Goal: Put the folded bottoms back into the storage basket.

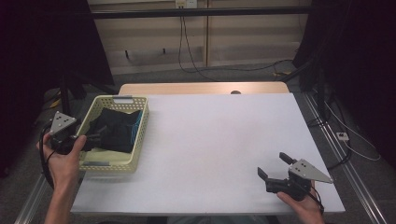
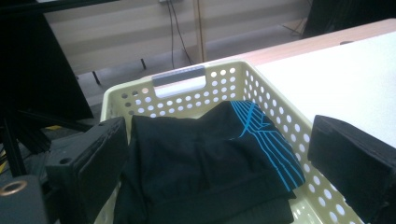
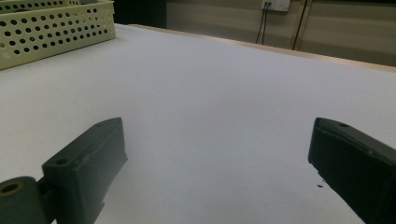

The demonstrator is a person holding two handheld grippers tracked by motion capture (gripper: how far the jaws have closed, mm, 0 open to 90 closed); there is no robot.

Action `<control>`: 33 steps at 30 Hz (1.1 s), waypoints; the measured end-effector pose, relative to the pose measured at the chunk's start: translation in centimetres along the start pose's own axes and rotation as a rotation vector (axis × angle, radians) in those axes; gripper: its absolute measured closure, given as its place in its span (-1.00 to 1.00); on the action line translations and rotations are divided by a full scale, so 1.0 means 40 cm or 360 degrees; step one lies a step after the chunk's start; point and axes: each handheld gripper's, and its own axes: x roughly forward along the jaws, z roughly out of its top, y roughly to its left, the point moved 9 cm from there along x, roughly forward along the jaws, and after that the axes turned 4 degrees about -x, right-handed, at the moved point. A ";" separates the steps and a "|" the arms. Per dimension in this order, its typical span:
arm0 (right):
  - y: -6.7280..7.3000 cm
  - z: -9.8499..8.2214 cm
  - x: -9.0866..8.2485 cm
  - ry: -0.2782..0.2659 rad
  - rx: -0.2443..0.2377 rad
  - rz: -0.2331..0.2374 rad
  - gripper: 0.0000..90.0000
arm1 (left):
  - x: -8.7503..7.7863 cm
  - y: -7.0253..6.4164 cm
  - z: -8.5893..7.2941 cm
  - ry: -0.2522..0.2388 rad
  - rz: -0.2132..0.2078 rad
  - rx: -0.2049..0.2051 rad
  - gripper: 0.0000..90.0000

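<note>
— Where are your hands?

— My left gripper [image 2: 217, 158] hangs over the near end of the pale yellow perforated plastic basket [image 1: 141, 135], jaws spread wide either side of the folded black cloth with blue stripes [image 2: 210, 163], not touching it.

— And the right?

— My right gripper [image 1: 275, 169] sits low at the white table's [image 1: 219, 140] near right corner, jaws wide apart, holding nothing.

We see a pale yellow perforated plastic basket [image 2: 275, 100] with a slight sheen, holding soft matt black cloth [image 2: 201, 163] with blue printed lines. The table [image 1: 224, 140] looks smooth, matt white, edged in wood. Both grippers' jaws are matt black plastic.
</note>
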 end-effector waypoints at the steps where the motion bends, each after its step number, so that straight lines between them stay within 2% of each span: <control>1: -0.001 0.001 0.001 -0.0004 0.0001 0.0002 -0.91 | -0.005 0.000 -0.006 0.0004 -0.0001 -0.0010 -0.88; 5: -0.005 0.004 0.005 -0.0011 -0.0002 0.0002 -0.91 | -0.029 -0.007 -0.027 0.0000 -0.0018 -0.0017 -0.88; 10: -0.003 0.003 0.002 -0.0010 -0.0001 0.0006 -0.91 | -0.060 -0.016 -0.046 0.0013 -0.0017 0.0014 -0.88; 14: -0.003 0.003 0.005 -0.0009 -0.0008 0.0002 -0.91 | -0.077 -0.030 -0.054 0.0017 -0.0031 0.0013 -0.88; 17: -0.002 0.002 0.006 -0.0002 -0.0003 0.0006 -0.91 | -0.089 -0.052 -0.060 0.0014 -0.0060 0.0021 -0.88; 20: -0.001 0.003 0.005 -0.0007 -0.0003 0.0008 -0.91 | -0.101 -0.077 -0.064 0.0018 -0.0075 0.0066 -0.88; 22: -0.001 0.003 0.003 -0.0012 -0.0009 0.0010 -0.91 | -0.106 -0.091 -0.064 0.0005 -0.0052 0.0095 -0.88; 25: -0.001 0.003 0.002 -0.0012 -0.0006 0.0011 -0.91 | -0.111 -0.114 -0.064 -0.0010 -0.0067 0.0106 -0.88; 31: 0.001 0.004 0.004 -0.0010 -0.0009 0.0016 -0.91 | -0.108 -0.163 -0.073 0.0008 -0.0136 0.0122 -0.88; 33: 0.002 0.003 0.005 -0.0009 -0.0008 0.0018 -0.91 | -0.102 -0.184 -0.078 0.0031 -0.0186 0.0116 -0.88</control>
